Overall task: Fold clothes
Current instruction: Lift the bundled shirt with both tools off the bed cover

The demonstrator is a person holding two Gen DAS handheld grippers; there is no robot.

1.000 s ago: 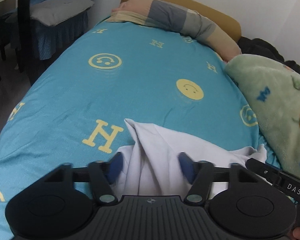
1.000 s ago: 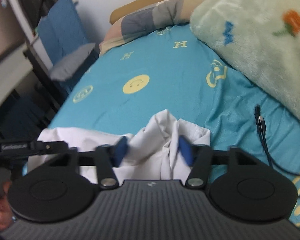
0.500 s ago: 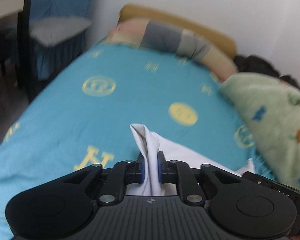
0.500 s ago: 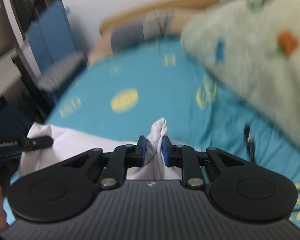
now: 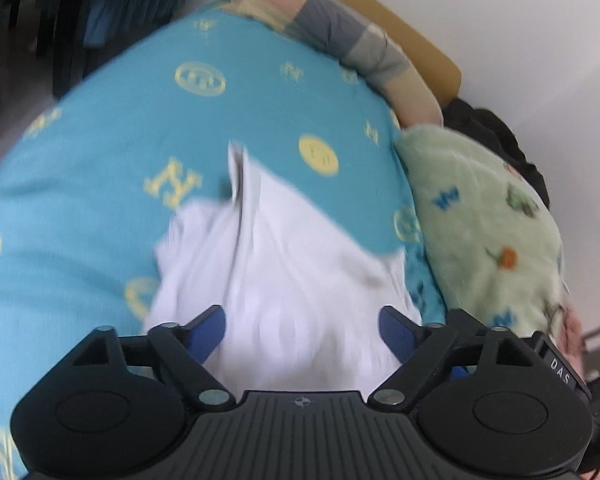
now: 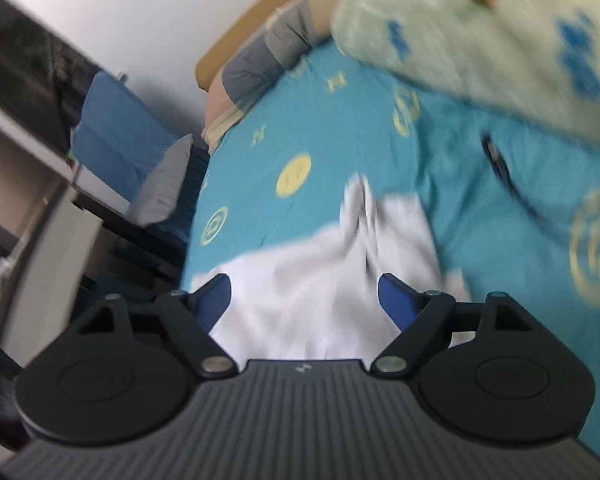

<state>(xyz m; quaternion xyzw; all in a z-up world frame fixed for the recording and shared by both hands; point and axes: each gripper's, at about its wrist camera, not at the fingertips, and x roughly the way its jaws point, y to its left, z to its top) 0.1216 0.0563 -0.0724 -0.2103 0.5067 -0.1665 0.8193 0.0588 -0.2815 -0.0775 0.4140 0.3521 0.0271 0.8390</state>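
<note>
Cloth (image 5: 292, 264) is light, limp and soft on the bed (image 5: 112, 128); both my tongs, left (image 5: 302, 330) and right (image 6: 304, 300), have just sprung wide, holding nothing. I'd pinch its peaked corners.

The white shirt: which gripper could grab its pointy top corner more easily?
Probably the left gripper: the white shirt has a raised corner that shows clearer ahead of its open jaws. The right gripper, also open, faces a blurrier bunch. Close call.
</note>
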